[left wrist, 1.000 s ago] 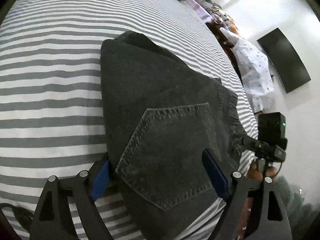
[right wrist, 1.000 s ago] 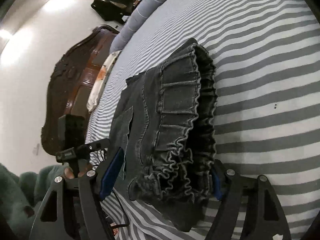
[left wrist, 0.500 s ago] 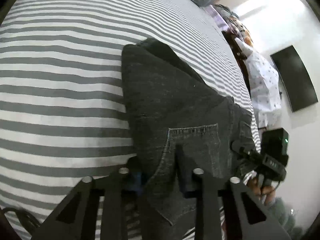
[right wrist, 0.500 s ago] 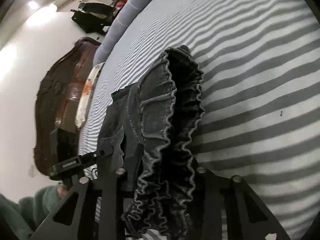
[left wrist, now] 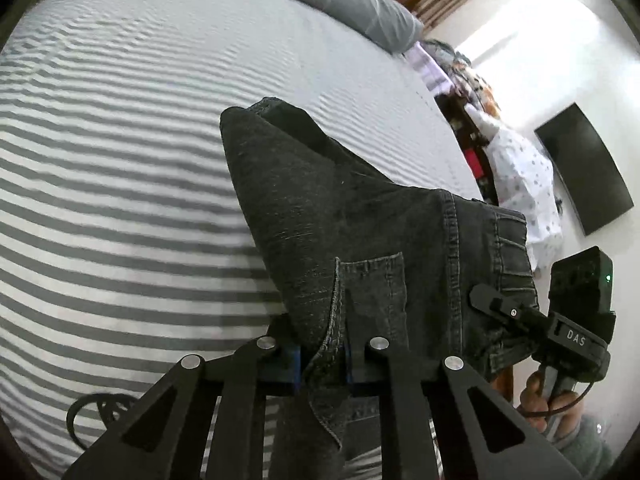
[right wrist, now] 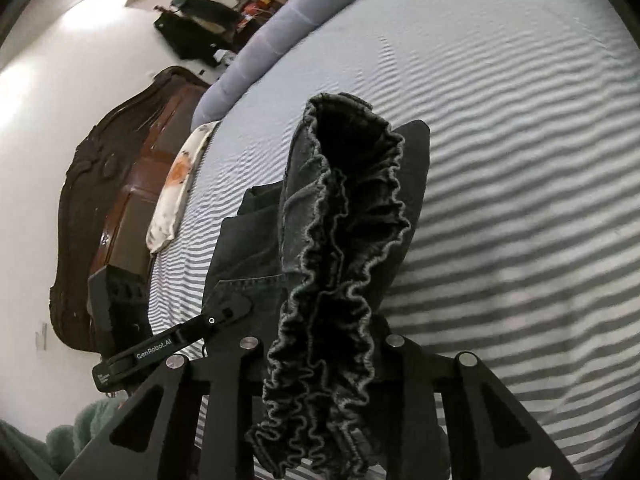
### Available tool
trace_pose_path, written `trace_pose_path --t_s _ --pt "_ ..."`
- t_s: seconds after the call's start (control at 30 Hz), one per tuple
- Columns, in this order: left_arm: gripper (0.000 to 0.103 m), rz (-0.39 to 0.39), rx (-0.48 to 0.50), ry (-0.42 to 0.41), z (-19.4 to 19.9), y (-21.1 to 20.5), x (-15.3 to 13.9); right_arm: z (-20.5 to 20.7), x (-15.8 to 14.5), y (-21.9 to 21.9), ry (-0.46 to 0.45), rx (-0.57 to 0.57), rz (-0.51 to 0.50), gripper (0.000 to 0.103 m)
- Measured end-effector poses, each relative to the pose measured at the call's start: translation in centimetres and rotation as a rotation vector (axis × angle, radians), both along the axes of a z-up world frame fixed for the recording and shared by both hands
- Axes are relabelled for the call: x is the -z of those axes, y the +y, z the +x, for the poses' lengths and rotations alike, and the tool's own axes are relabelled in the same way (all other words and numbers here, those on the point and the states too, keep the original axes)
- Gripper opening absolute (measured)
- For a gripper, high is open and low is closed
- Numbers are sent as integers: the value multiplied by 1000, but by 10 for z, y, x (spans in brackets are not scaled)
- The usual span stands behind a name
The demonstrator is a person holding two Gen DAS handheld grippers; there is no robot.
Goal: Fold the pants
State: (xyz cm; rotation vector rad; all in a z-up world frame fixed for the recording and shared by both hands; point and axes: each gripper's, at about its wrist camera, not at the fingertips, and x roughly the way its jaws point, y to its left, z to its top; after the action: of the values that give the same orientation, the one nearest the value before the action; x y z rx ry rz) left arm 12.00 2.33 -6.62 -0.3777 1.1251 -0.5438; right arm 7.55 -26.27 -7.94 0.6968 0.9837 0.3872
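Note:
Dark grey denim pants (left wrist: 360,220) lie partly folded on a grey-and-white striped bed (left wrist: 120,160), their near end lifted off the sheet. My left gripper (left wrist: 322,364) pinches the cloth at the back pocket seam, its jaws still closing on it. In the right wrist view my right gripper (right wrist: 320,344) is shut on the ruffled elastic waistband of the pants (right wrist: 352,200), which bunches up between its fingers. Each gripper shows in the other's view: the right gripper (left wrist: 500,304) at the pants' right edge, the left gripper (right wrist: 228,308) at their left edge.
A long grey bolster (left wrist: 352,4) lies across the far end of the bed. A carved wooden headboard (right wrist: 100,220) stands against the wall to the left. A dark screen (left wrist: 584,168) hangs on the right wall. A black cable (left wrist: 92,412) coils near the bed's front edge.
Both grippers have shut on the near end of the pants and risen, lifting that end off the bed. A second ago both stood open around the cloth.

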Motion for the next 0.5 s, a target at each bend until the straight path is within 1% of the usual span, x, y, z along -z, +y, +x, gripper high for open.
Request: trace_pose_path --t_s 0.1,0.23,0.37,0.5 --pt "14 23 -32 -27 10 33 -15 16 -8 21 -18 -28 15 25" --pt "14 94 -75 -56 35 76 -29 54 -10 66 -32 -71 44 25" --pt "14 147 -121 -57 59 108 -28 88 -2 102 -15 -96 67 25" --pt "14 185 -150 -33 86 130 -12 123 13 129 11 -118 57 25"
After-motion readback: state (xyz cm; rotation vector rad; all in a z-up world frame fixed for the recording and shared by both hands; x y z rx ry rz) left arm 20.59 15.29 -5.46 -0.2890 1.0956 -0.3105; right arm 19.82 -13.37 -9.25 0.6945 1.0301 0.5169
